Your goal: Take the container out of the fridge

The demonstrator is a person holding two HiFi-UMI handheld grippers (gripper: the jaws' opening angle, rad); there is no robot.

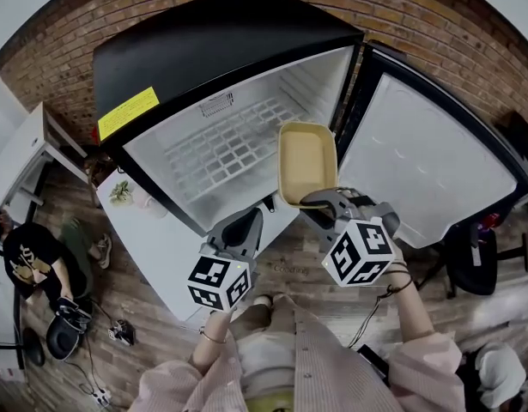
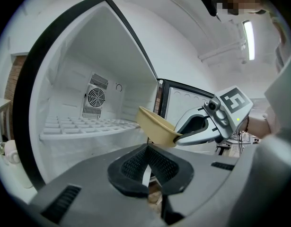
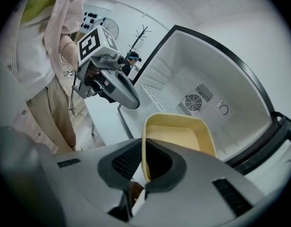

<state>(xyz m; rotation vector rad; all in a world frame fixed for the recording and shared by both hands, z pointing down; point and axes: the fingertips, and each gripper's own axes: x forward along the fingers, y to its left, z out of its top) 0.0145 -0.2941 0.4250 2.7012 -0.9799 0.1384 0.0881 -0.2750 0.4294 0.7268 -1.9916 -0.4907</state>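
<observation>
Between the clamped jaws of the right gripper [image 3: 144,162] sits the near wall of the container [image 3: 178,138]. It seems light, stiff and empty, so a rim hold suits it.

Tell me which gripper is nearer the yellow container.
Right. The right gripper is clamped on the container at its near rim; the left gripper sits lower and to its left, not touching.
</observation>
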